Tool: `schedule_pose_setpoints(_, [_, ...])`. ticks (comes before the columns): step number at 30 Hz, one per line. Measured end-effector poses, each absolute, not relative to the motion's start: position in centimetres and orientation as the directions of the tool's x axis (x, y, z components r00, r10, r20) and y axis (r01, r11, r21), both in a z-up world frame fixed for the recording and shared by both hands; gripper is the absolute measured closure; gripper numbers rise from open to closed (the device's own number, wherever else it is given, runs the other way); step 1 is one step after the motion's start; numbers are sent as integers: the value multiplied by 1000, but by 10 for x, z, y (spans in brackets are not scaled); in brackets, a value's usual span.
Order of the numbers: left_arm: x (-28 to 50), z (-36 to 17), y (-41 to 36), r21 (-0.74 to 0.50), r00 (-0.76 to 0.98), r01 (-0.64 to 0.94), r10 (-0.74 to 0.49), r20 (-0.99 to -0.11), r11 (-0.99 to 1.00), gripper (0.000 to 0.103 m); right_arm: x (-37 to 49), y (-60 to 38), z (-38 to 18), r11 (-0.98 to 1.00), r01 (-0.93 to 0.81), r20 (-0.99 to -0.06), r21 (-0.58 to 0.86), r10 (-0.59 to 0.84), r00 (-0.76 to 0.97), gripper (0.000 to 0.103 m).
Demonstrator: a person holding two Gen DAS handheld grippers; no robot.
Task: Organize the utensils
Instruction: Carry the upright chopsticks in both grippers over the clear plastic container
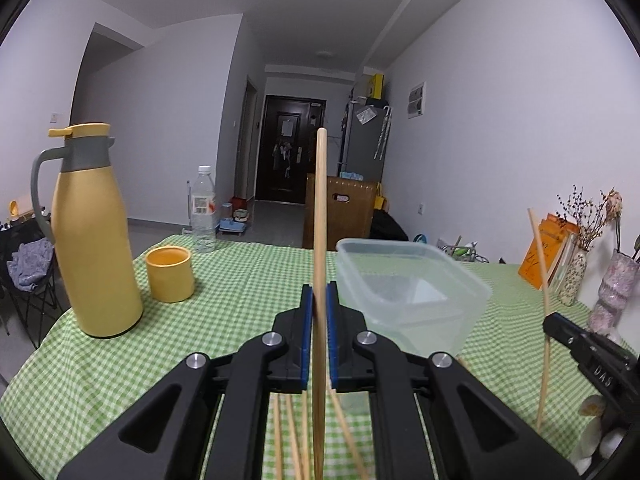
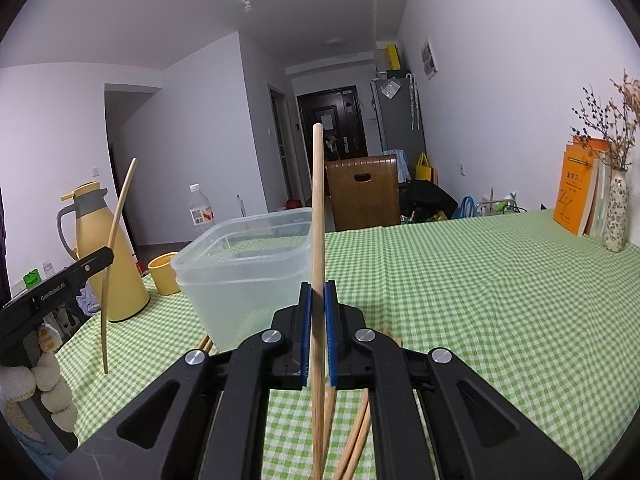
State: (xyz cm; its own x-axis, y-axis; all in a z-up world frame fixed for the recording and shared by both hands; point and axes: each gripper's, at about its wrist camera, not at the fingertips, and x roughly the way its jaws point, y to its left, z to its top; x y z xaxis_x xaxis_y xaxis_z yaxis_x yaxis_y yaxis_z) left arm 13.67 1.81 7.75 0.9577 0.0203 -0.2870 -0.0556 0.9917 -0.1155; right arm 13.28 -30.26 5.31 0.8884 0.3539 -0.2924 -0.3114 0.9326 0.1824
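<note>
Two grippers, left point(image 1: 319, 300) and right point(image 2: 319, 300), each pinched one upright chopstick point(image 1: 320, 216) at frame centre, probably lifted clear for dropping into the tub point(image 1: 404, 280). More chopsticks point(image 2: 356, 444) lay on the cloth point(image 2: 480, 320) at the lower edge.

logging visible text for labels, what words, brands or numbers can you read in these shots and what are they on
"DAS": side of the right gripper.
"GenRobot.AI": side of the left gripper.
"muon", roughly: green tag at the far left; blurred.
Large strokes like "Zx": orange book by the wall; small print above is unreadable.
Water bottle label: too small to read.
Papers on the dark door: unreadable.
</note>
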Motion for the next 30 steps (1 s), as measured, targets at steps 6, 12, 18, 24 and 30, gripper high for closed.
schedule_pose_setpoints(6, [147,87,7,-134,962,-32,-6,-274,990,99,139,-300,67,927,-331,-267,176,369,890,96])
schedule_pose_setpoints(12, [158,100,-2,-156,966,-4,-36,-255,988,99,148,-295,77,921,-350,-245,170,383,891,96])
schedule_pose_setpoints(18, [170,114,-7,-178,971,16,-57,-230,984,99,161,-291,89,909,-376,-218,178,409,886,96])
schedule_pose_setpoints(24, [185,132,-6,-212,976,30,-75,-205,977,99,178,-284,107,896,-407,-188,174,436,880,96])
schedule_pose_setpoints(30, [202,146,-6,-218,980,36,-77,-182,975,99,195,-276,120,886,-433,-168,167,459,873,96])
